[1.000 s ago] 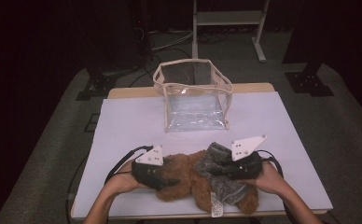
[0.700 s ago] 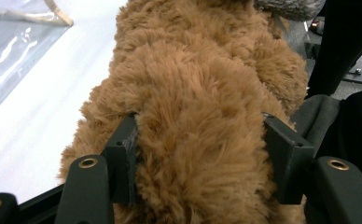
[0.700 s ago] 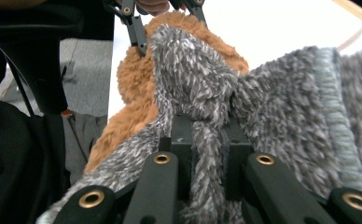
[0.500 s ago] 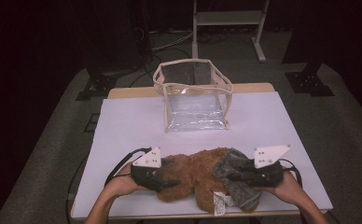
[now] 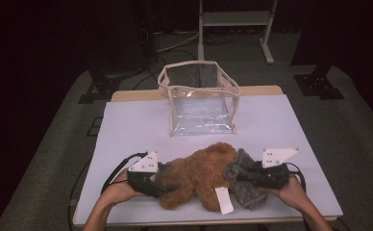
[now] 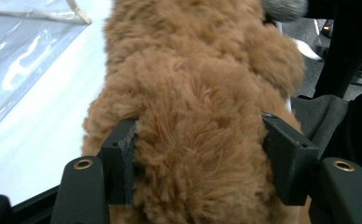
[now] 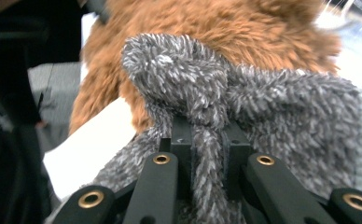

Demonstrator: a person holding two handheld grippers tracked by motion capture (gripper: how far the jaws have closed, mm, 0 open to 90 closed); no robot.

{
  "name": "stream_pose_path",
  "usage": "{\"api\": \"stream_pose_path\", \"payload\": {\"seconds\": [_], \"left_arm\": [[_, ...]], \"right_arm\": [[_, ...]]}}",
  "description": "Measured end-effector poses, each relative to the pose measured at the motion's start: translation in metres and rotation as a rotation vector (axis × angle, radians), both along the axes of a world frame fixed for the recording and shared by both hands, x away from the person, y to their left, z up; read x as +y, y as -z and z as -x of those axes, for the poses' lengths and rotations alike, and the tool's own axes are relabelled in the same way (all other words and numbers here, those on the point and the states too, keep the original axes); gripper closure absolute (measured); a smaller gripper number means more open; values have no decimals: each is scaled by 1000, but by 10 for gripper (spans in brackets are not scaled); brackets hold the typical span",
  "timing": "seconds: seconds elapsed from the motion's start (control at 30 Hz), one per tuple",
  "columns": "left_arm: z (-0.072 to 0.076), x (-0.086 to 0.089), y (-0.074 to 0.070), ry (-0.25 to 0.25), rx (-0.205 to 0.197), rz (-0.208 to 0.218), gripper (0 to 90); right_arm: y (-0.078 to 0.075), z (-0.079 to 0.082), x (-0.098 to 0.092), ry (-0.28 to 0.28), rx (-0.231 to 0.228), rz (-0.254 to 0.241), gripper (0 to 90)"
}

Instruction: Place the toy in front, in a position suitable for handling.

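My right tool [image 5: 242, 176], clamped on grey fuzzy cloth [image 5: 244, 185], now further right (stretched away from brown plush [image 5: 196, 173]); left tool [image 5: 167, 185] grips plush, unmoved on worktop [image 5: 136, 125].

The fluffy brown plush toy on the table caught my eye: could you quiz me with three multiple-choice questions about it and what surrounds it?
1. Where is the clear plastic bag with beige trim?
A. behind the toy, farther up the table
B. under the toy
C. on the floor

2. What colour is the fuzzy cloth beside the toy?
A. red
B. grey
C. green

3. How is the right tool?
A. wide open
B. lying unused
C. shut on the cloth

Answers:
1 A: the clear plastic bag stands beyond the fluffy brown plush toy.
2 B: the fuzzy cloth is grey.
3 C: the right tool pinches a fold of it.
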State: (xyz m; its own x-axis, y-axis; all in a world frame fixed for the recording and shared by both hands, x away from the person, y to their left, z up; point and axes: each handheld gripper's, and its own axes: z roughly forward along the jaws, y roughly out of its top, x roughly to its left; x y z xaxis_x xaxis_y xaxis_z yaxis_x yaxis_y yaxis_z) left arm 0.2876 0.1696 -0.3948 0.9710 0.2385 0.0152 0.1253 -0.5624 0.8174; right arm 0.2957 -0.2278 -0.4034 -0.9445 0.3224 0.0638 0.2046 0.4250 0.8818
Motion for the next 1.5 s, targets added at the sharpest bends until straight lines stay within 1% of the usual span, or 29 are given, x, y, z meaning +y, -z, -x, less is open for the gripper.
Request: {"api": "stream_pose_path", "payload": {"seconds": [0.03, 0.07, 0.1, 0.17, 0.2, 0.23, 0.3, 0.4, 0.43, 0.53, 0.6, 0.67, 0.7, 0.73, 0.77, 0.83, 0.87, 0.93, 1.03, 1.1, 1.17, 1.23, 1.27, 1.33, 1.37, 1.4, 1.43, 1.5], "left_arm": [[0, 1, 1, -5, -1, 3, 363], [0, 1, 2, -8, -7, 7, 363], [0, 0, 2, -8, -18, 5, 364], [1, -6, 2, 7, -43, -2, 368], [1, -10, 1, 17, -60, -9, 368], [1, -14, 0, 26, -77, -18, 369], [0, -24, -3, 52, -111, -30, 371], [-4, -40, -8, 83, -156, -57, 372], [-5, -45, -11, 95, -164, -65, 372], [-14, -54, -16, 110, -168, -78, 369], [-18, -55, -17, 111, -149, -82, 368], [-18, -53, -16, 113, -126, -85, 372], [-18, -51, -16, 116, -122, -91, 375], [-16, -50, -15, 113, -116, -86, 379], [-15, -49, -14, 114, -116, -87, 380], [-11, -47, -13, 114, -114, -80, 382], [-10, -46, -12, 114, -115, -80, 382], [-8, -45, -12, 113, -116, -76, 381], [-4, -45, -11, 111, -116, -71, 381], [-3, -44, -11, 117, -122, -73, 382], [0, -44, -11, 122, -124, -74, 382], [2, -44, -12, 126, -134, -81, 380], [3, -44, -12, 122, -134, -76, 378], [5, -41, -12, 109, -139, -78, 370], [5, -39, -13, 97, -137, -69, 361], [6, -37, -13, 93, -139, -65, 351], [6, -35, -13, 86, -143, -63, 339], [9, -32, -14, 69, -136, -57, 311]], "right_arm": [[-1, -6, 2, -1, 7, -13, 787], [-2, -11, 4, -3, 10, -12, 787], [-2, -14, 5, -6, 15, -4, 787], [1, -16, 1, -19, 39, -6, 788], [4, -14, -3, -19, 50, 4, 788], [6, -12, -8, -12, 57, 2, 788], [12, -7, -20, 2, 78, -13, 787], [18, 1, -32, 25, 88, -24, 788], [19, 3, -34, 29, 92, -24, 788], [22, 5, -38, 40, 97, -23, 788], [22, 5, -37, 39, 98, -13, 788], [21, 5, -38, 32, 99, -3, 788], [18, 5, -38, 29, 97, 0, 789], [13, 5, -37, 23, 91, 3, 788], [6, 4, -35, 12, 75, 7, 789], [-10, 2, -29, -10, 39, -2, 789], [-20, 1, -23, -23, 18, 3, 789], [-38, -5, -7, -48, -24, 29, 789], [-62, -20, 21, -99, -83, 55, 789], [-75, -31, 38, -123, -107, 60, 789], [-84, -42, 53, -135, -122, 89, 789], [-86, -52, 64, -139, -123, 141, 789], [-84, -57, 68, -143, -116, 171, 789], [-74, -64, 72, -150, -64, 234, 789], [-68, -65, 71, -152, -37, 245, 790], [-63, -65, 69, -155, -15, 241, 792], [-60, -64, 65, -157, 1, 226, 794], [-56, -58, 57, -153, 8, 209, 797]]}}
